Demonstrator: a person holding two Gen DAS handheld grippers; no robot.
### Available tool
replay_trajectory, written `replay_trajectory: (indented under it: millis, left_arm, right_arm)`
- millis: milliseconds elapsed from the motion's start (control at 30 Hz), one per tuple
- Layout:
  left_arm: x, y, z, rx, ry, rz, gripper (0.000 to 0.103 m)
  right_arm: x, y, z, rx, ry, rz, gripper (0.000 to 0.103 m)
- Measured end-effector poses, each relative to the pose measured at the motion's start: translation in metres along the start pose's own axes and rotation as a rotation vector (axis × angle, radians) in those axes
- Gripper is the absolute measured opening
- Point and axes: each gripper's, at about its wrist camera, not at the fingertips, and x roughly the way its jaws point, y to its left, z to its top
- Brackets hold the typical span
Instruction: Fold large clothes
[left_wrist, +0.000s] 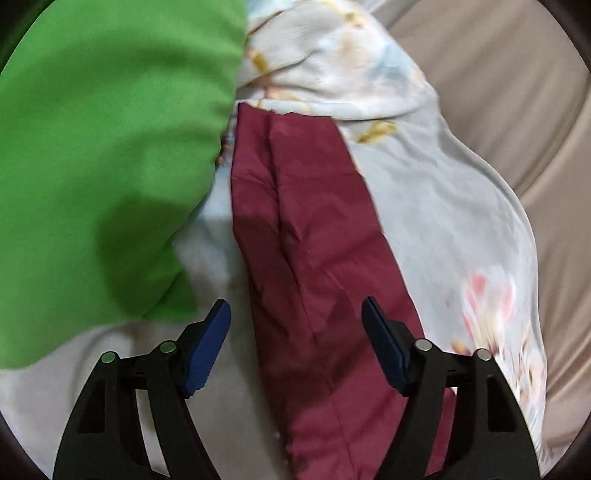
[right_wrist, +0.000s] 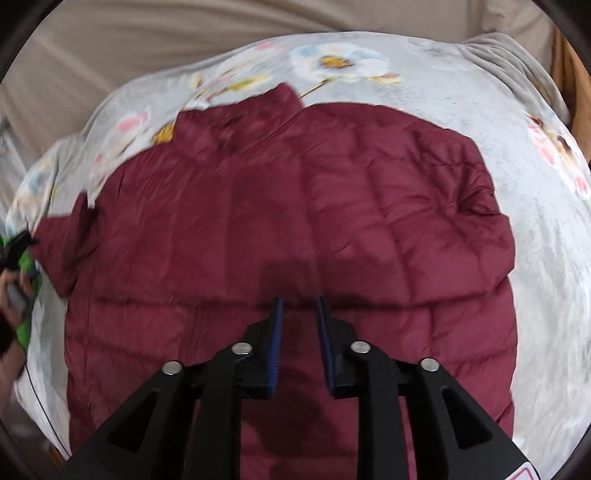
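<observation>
Both unladen, the left gripper (left_wrist: 295, 314) spread above a maroon jacket (right_wrist: 288, 221) sleeve, the right gripper (right_wrist: 300, 306) slightly parted; a shallow pinch risks slipping off slick quilting.

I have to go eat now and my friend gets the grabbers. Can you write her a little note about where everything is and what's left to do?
Left gripper: open, holding nothing, above the jacket's sleeve.
Right gripper: slightly open, holding nothing, over the jacket's middle.
The maroon jacket lies flat on the flowered blanket, collar at the far end. One sleeve sticks out to the side; the other side looks tucked in. A green cloth lies beside that sleeve.
Done: jacket spread out, maybe one side folded.
Left: fold in the loose sleeve, then fold the body.
</observation>
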Motion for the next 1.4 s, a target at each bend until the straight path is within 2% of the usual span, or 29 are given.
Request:
replay_trajectory:
  millis: [33,67,100,133,233,367,433,467,567,633,667,733,800,833,900,933,967,1000,1067,1167,1233,1333,1400]
  left_arm:
    - [0.005,-0.001,0.0,0.0,0.005,-0.022,0.048]
    - [0.008,-0.004,0.001,0.007,0.014,-0.051,0.023]
    - [0.009,-0.011,0.0,0.028,0.025,-0.079,0.004]
    - [0.005,-0.02,-0.001,0.048,0.019,-0.101,0.004]
    - [-0.041,-0.075,-0.014,0.21,-0.08,-0.201,0.002]
    - [-0.113,-0.169,-0.057,0.419,-0.115,-0.42,0.002]
    - [-0.152,-0.22,-0.103,0.536,-0.086,-0.561,0.002]
    - [-0.168,-0.247,-0.137,0.598,-0.043,-0.635,0.002]
    - [-0.186,-0.287,-0.22,0.689,0.082,-0.743,0.003]
    - [-0.175,-0.306,-0.297,0.762,0.214,-0.731,0.007]
    - [-0.163,-0.309,-0.334,0.785,0.305,-0.706,0.01]
    - [-0.144,-0.304,-0.383,0.813,0.424,-0.632,0.018]
    - [-0.134,-0.288,-0.418,0.831,0.476,-0.568,0.024]
    - [-0.134,-0.277,-0.424,0.82,0.488,-0.556,0.028]
    - [-0.139,-0.256,-0.418,0.766,0.494,-0.561,0.048]
    - [-0.143,-0.246,-0.41,0.733,0.483,-0.56,0.053]
    - [-0.143,-0.239,-0.397,0.711,0.463,-0.548,0.064]
    - [-0.143,-0.226,-0.378,0.674,0.418,-0.526,0.067]
    - [-0.142,-0.203,-0.345,0.616,0.362,-0.46,0.069]
    - [-0.125,-0.165,-0.299,0.458,0.364,-0.384,0.069]
    - [-0.113,-0.142,-0.27,0.361,0.351,-0.346,0.069]
    - [-0.1,-0.116,-0.244,0.261,0.342,-0.311,0.069]
    - [-0.091,-0.098,-0.234,0.19,0.375,-0.309,0.071]
  right_arm:
    - [0.0,0.005,-0.002,-0.013,0.006,-0.002,0.023]
    - [-0.002,0.01,-0.005,-0.029,0.009,-0.008,0.023]
    - [-0.003,0.014,-0.007,-0.039,0.009,-0.015,0.023]
    - [-0.004,0.017,-0.008,-0.042,0.009,-0.022,0.024]
    - [-0.009,0.022,-0.01,-0.042,0.003,-0.015,0.025]
    - [-0.011,0.018,-0.007,-0.016,0.0,0.018,0.025]
    - [-0.011,0.016,-0.007,0.004,-0.001,0.034,0.025]
    - [-0.012,0.014,-0.007,0.017,-0.004,0.046,0.025]
    - [-0.017,0.004,-0.011,0.041,-0.015,0.061,0.025]
    - [-0.022,-0.006,-0.016,0.055,-0.021,0.06,0.027]
    - [-0.025,-0.016,-0.019,0.075,-0.025,0.057,0.03]
    - [-0.031,-0.033,-0.026,0.111,-0.029,0.054,0.031]
    - [-0.039,-0.053,-0.031,0.141,-0.039,0.045,0.033]
    - [-0.043,-0.062,-0.033,0.156,-0.045,0.041,0.035]
    - [-0.05,-0.078,-0.036,0.178,-0.059,0.038,0.04]
    - [-0.053,-0.083,-0.036,0.185,-0.066,0.036,0.041]
    - [-0.056,-0.089,-0.034,0.196,-0.075,0.039,0.042]
    - [-0.057,-0.093,-0.031,0.203,-0.082,0.048,0.045]
    - [-0.058,-0.098,-0.021,0.221,-0.098,0.071,0.05]
    - [-0.053,-0.104,0.005,0.274,-0.12,0.123,0.057]
    - [-0.044,-0.107,0.025,0.301,-0.13,0.141,0.058]
    - [-0.024,-0.109,0.055,0.327,-0.132,0.125,0.061]
    - [-0.008,-0.112,0.069,0.34,-0.122,0.1,0.067]
